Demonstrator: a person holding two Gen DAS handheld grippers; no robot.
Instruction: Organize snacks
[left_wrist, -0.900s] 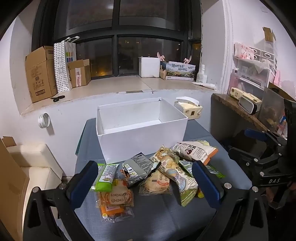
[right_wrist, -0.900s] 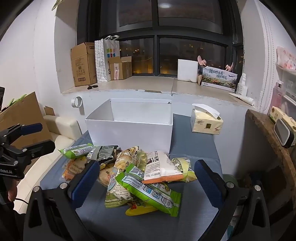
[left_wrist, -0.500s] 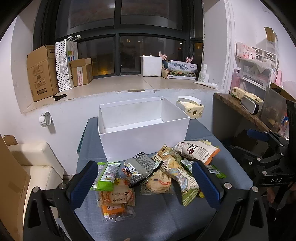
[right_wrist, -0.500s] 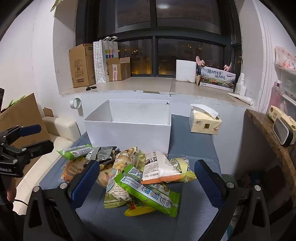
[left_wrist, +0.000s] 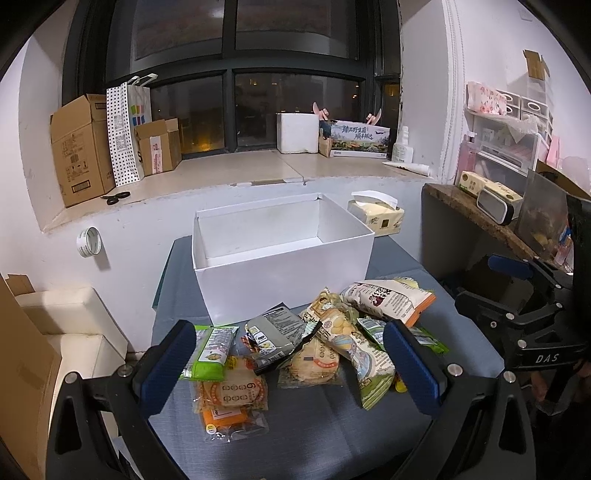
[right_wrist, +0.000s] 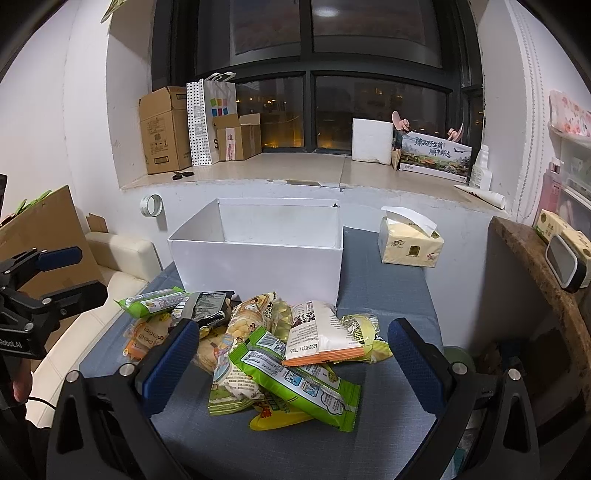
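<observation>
One white box (left_wrist: 284, 291) sits open-topped at the back of the grey tabletop (left_wrist: 317, 435), and I see nothing inside it from either view. One heap of snacks (right_wrist: 266, 343) lies just in front of it, touching or nearly touching its front wall. I count roughly ten packets, though the overlap keeps me from an exact figure: two bright green packs, one at the heap's left edge (left_wrist: 210, 350) and one on top at the near right (right_wrist: 295, 380); one white bag with an orange edge (right_wrist: 317, 332); one grey pouch (left_wrist: 275, 338); one clear cracker pack (left_wrist: 231, 393) lying nearest my left side; the rest are yellowish bags half buried. One tissue pack (right_wrist: 410, 243) stands on the tabletop to the right of the box, apart from it.

My left gripper (left_wrist: 291, 369) is spread wide, holding nothing, hovering short of the heap with its blue pads framing the packets. My right gripper (right_wrist: 291, 369) is equally wide apart and empty, poised above the near edge of the pile without touching it.
</observation>
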